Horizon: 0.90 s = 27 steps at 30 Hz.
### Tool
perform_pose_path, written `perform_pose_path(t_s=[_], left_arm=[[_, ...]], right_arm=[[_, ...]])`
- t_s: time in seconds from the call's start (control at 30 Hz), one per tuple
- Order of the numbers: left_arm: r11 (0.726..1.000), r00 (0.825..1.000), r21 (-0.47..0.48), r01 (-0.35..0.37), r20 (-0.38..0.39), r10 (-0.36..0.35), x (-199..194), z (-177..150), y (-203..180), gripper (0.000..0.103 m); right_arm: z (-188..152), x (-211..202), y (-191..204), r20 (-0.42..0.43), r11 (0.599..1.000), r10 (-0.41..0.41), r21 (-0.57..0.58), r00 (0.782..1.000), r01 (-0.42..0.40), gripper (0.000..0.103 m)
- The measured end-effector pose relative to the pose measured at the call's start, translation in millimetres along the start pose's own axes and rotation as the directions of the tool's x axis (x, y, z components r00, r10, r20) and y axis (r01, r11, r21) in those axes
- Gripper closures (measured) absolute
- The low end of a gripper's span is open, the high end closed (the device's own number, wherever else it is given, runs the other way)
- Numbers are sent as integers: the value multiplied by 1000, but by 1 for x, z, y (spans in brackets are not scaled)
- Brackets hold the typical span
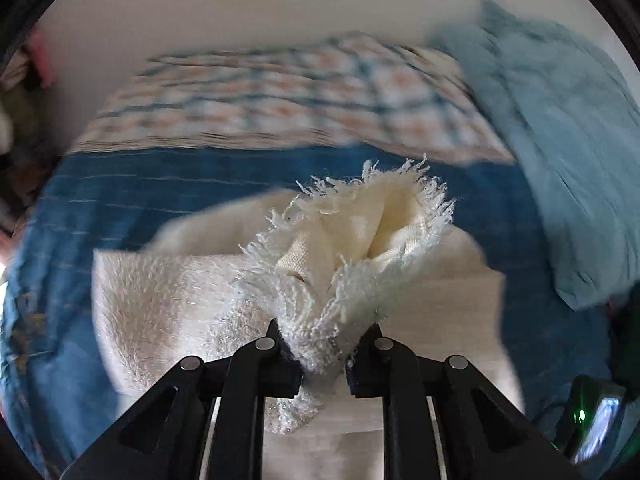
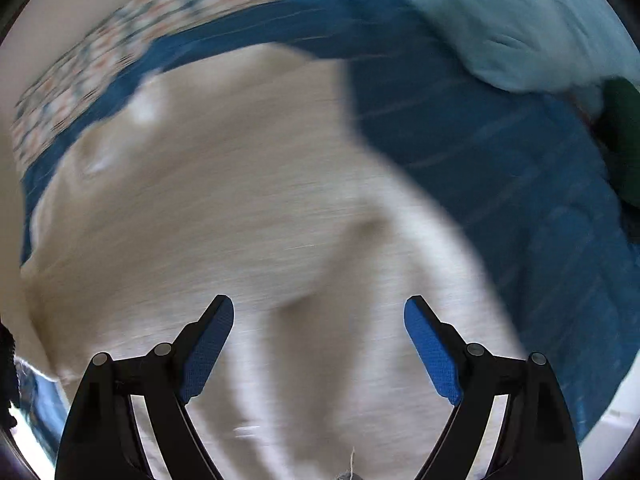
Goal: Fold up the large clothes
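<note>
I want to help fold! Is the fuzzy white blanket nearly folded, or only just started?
Only partway. Done: the left claw has pinched a fringed corner of the white blanket. In hand: that corner is lifted over the rest. Left: the right claw hangs open over the cloth, holding nothing, and the blanket lies spread and rumpled on the blue bedcover, so the folding remains.

Patterned pillow (image 1: 280, 96) behind the cream cloth (image 1: 360, 220): motion-blurred. Cloth's far end: smeared in right view. Device (image 1: 596, 424) right of the cloth: cut off.
</note>
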<state>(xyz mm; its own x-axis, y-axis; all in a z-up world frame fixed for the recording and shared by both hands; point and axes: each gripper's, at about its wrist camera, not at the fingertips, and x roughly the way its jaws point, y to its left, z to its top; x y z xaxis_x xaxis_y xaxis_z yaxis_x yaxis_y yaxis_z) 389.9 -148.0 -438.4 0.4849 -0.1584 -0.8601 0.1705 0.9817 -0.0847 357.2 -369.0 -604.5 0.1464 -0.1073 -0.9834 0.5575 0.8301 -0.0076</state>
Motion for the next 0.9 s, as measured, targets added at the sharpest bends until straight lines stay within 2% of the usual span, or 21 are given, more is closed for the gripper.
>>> perform_pose_path(t_s=[0.1,0.13,0.17,0.2,0.23,0.27,0.33,0.4,0.5,0.57,0.63,0.7,0.77,0.8,0.83,0.87,0.9], left_arm=[[999,997,48,15,-80,-11,33,2,-50,82],[998,995,57,16,-104,-10,42,1,-61,76],[998,992,65,23,-128,-14,49,0,-69,57],[996,987,63,56,-154,-46,55,-1,-74,45],[996,985,53,73,-160,-64,51,-4,-70,25],[996,986,45,80,-153,-73,46,-4,-67,20],[997,990,46,69,-124,-63,31,-5,-55,20],[999,993,25,22,-114,-19,16,-8,-31,20],[993,988,-7,-115,-107,114,4,-14,18,20],[970,965,-38,-240,-116,234,1,-23,56,20],[942,939,-74,-327,-139,315,1,-32,94,20],[908,908,-108,-404,-171,383,8,-37,130,20],[886,890,-143,-442,-191,413,13,-39,155,20],[867,878,-168,-468,-198,436,15,-39,167,20],[859,874,-185,-478,-200,443,17,-39,175,20],[854,874,-202,-480,-199,444,18,-37,181,20],[849,873,-216,-483,-201,445,19,-36,186,20]], right_arm=[[4,10,-47,-27,999,-16,51,1000,18,14],[5,11,-60,-35,998,-11,66,999,13,14],[5,13,-73,-43,996,5,84,999,-1,14],[7,13,-80,-49,995,21,97,999,-17,14],[8,13,-89,-54,993,44,112,998,-37,14],[9,12,-98,-58,990,71,127,996,-63,14],[10,8,-113,-53,974,160,172,986,-149,14],[14,3,-124,-40,941,267,226,963,-251,14],[21,2,-118,-22,877,415,276,910,-393,14],[32,9,-103,-29,843,493,265,870,-469,14],[43,20,-81,-33,817,546,244,837,-523,14],[54,35,-53,-63,793,593,216,803,-569,14],[61,55,-22,-123,783,617,192,777,-591,14],[65,65,-9,-147,773,633,180,760,-609,23],[68,66,0,-154,777,629,161,762,-609,37],[72,66,4,-146,803,595,130,790,-581,75],[74,66,6,-121,807,589,128,799,-576,85]])
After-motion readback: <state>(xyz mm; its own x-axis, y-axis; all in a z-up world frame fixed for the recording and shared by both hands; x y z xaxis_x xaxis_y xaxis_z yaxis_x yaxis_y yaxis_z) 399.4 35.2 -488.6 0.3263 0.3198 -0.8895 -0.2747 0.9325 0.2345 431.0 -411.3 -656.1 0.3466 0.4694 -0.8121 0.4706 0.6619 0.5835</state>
